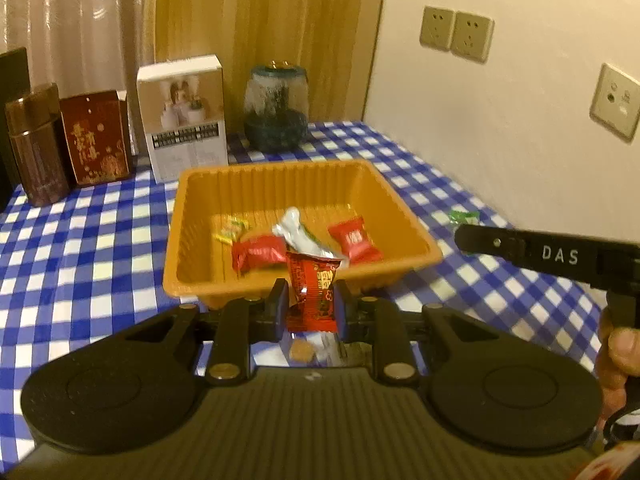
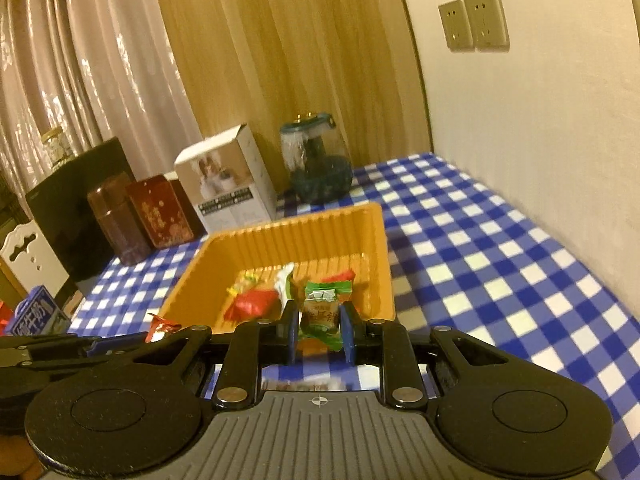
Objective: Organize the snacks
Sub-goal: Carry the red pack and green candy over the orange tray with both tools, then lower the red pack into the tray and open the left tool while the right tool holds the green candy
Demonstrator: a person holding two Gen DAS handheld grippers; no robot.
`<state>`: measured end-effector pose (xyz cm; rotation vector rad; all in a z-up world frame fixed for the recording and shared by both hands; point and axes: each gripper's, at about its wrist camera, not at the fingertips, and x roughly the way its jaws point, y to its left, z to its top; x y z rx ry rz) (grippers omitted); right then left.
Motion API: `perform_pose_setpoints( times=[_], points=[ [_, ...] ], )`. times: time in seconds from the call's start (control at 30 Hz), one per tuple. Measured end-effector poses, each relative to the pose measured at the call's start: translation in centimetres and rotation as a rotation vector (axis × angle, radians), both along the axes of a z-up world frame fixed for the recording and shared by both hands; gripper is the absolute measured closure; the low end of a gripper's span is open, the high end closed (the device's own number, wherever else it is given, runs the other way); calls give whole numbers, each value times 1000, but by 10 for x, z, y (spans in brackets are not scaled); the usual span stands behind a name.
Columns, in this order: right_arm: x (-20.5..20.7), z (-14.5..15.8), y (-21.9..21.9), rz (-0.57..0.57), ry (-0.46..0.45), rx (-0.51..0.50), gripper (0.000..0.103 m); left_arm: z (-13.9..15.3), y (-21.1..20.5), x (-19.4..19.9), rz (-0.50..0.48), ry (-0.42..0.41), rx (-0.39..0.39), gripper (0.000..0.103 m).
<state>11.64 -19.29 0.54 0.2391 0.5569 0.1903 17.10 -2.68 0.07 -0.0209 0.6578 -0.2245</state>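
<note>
L gripper (image 1: 310, 304) clamped on red snack packet (image 1: 314, 292), packet upright, long axis vertical, top edge poking above the pads. Orange tray (image 1: 416, 220) lies straight ahead of it, near wall just past the fingertips; packet looks short of the rim, not over the tray floor yet.

R gripper (image 2: 320, 330) pinching green-topped snack packet (image 2: 324, 308), also upright. Same tray (image 2: 384, 248) dead ahead; near rim right at the fingertips. Both look abt equally near; can't tell which is closer.

Tray contents: two red wrapped candies (image 1: 258, 254), (image 1: 354, 240), one silver-white packet (image 1: 300, 236), one yellow-green candy (image 1: 230, 230). All loose on the floor, no compartments.

Judgement: next move for each = short carry fwd over the rim, then release.

Green candy (image 1: 464, 216) lies on checked tablecloth (image 1: 80, 240) R of tray, by R gripper's finger.
</note>
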Motion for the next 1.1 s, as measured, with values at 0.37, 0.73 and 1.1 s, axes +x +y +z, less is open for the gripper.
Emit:
perform_pose_setpoints(
  times=[0.37, 0.73, 1.1],
  points=[
    [25, 10, -1, 5, -41, 6, 81, 16, 10, 35, 58, -46, -40, 82],
    [70, -3, 4, 35, -7, -6, 81, 7, 11, 75, 78, -32, -38, 82],
    [97, -13, 6, 37, 21, 7, 81, -12, 19, 105, 111, -2, -25, 82]
  ],
)
